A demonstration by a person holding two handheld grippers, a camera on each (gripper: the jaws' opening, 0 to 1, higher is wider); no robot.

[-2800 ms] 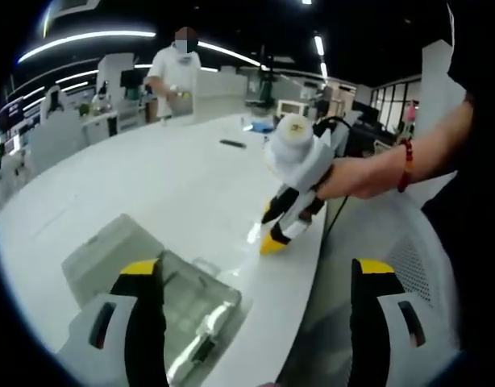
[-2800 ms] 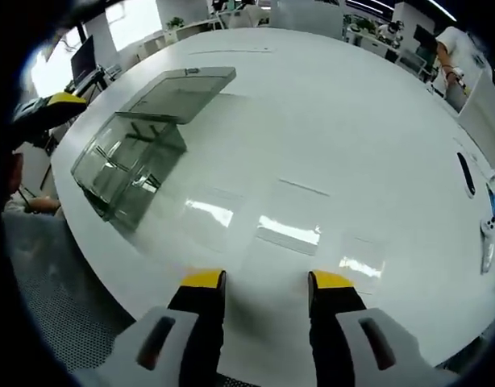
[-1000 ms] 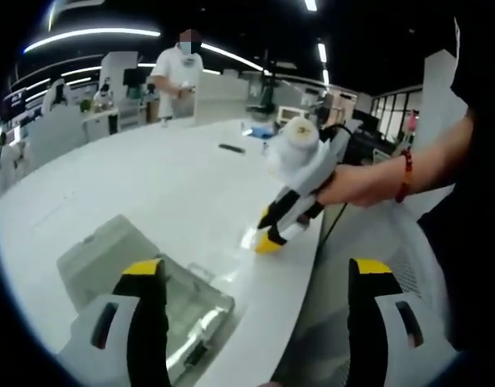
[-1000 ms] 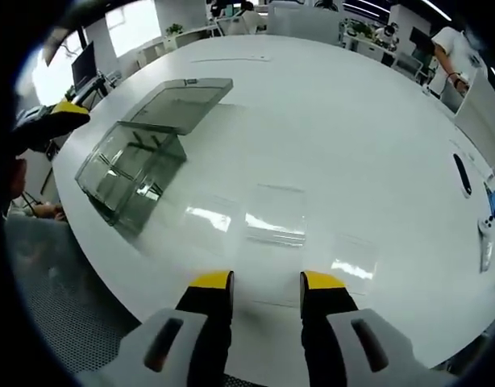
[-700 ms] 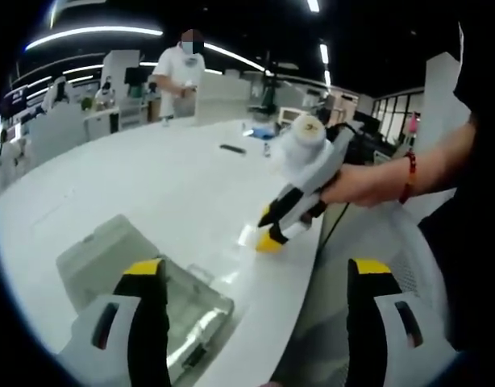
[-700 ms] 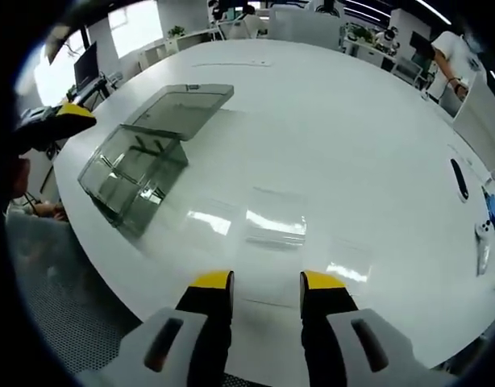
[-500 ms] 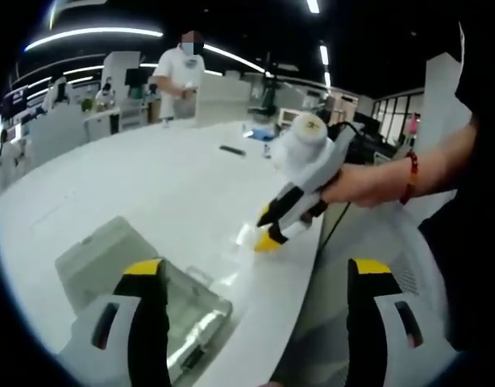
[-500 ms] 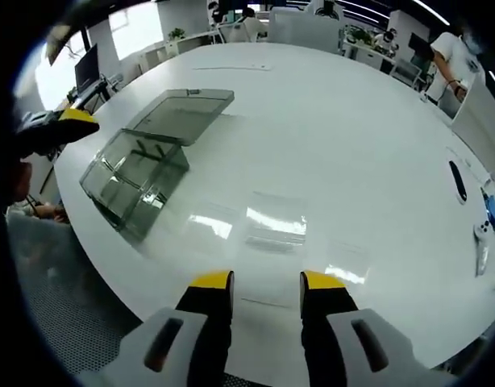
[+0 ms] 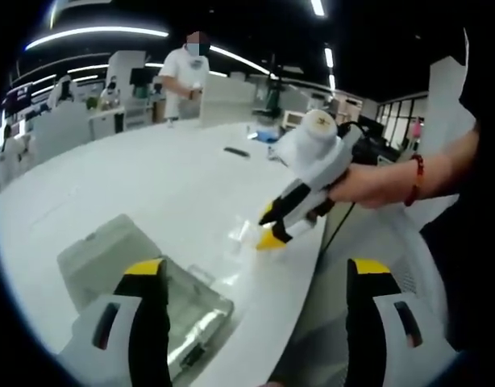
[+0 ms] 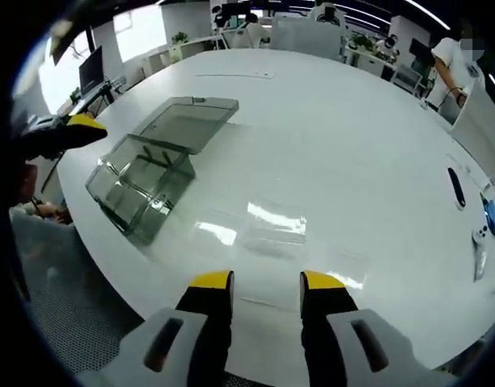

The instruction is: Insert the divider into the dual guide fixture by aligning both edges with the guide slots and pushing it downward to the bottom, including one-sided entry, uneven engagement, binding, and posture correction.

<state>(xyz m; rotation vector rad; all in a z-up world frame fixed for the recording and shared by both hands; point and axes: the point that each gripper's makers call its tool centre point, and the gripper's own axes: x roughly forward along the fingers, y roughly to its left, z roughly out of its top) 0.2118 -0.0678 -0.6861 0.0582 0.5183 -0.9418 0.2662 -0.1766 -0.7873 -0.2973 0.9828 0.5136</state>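
White and glossy, the big round desk (image 10: 352, 137) sits in an open office with ceiling strip lights, and a person in a white shirt (image 9: 184, 76) stands at its far side. Near the desk's edge lies the dual guide fixture (image 10: 143, 184), a clear smoky plastic box with its hinged lid (image 10: 189, 122) flung open flat behind it. A clear flat divider (image 10: 273, 227) lies on the desk between the fixture and the right gripper (image 10: 265, 282), apart from both. That gripper's yellow-tipped fingers stand a narrow gap apart, holding nothing, hovering just short of the divider. In the left gripper view the left gripper (image 9: 257, 274) has its fingers spread wide and empty, one finger over the fixture (image 9: 143, 282). A hand (image 9: 375, 182) with a red bracelet holds the right gripper there, tips down by the divider (image 9: 241, 235).
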